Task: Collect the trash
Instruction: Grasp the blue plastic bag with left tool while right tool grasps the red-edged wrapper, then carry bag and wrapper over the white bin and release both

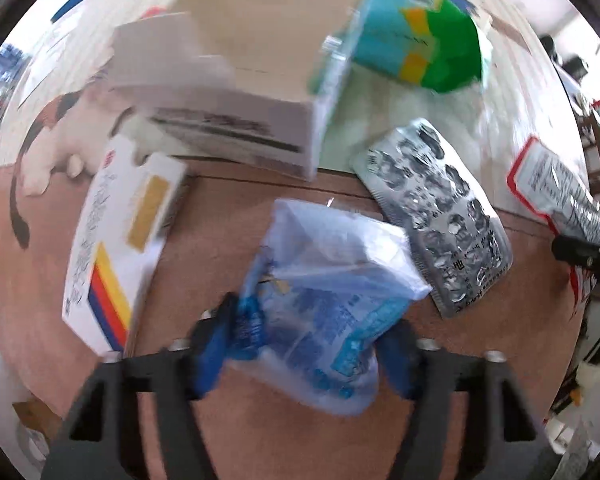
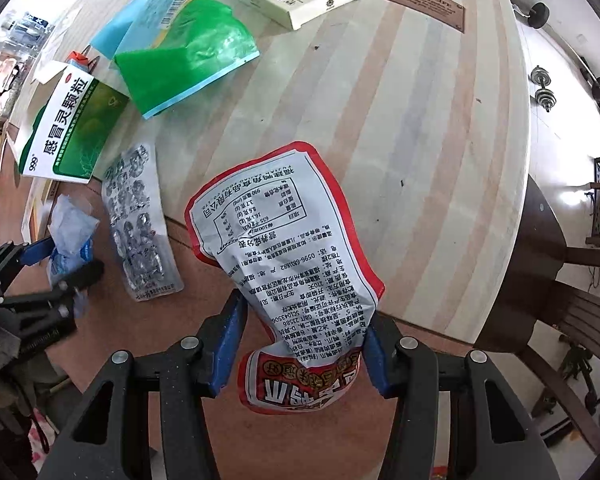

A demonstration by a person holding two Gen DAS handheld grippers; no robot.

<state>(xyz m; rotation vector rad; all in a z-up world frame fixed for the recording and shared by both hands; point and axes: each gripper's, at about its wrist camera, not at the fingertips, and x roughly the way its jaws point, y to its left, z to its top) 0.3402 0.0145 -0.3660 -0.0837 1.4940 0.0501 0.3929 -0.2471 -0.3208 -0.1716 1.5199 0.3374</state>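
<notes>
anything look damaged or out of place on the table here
The flat silver foil blister sheet beside the blue-and-clear plastic bag has most of its pockets burst open, so it looks used up. The red-edged white snack pouch in the right gripper is crumpled.

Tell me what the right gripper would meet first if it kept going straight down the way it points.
The right gripper is shut on the red-bordered snack wrapper, so that wrapper would touch first, probably on the brown tabletop below it; depth is unclear.

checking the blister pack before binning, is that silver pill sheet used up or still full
Looks used up: the silver pill sheet lies flat on the table, its foil pockets torn and crumpled across it.
</notes>
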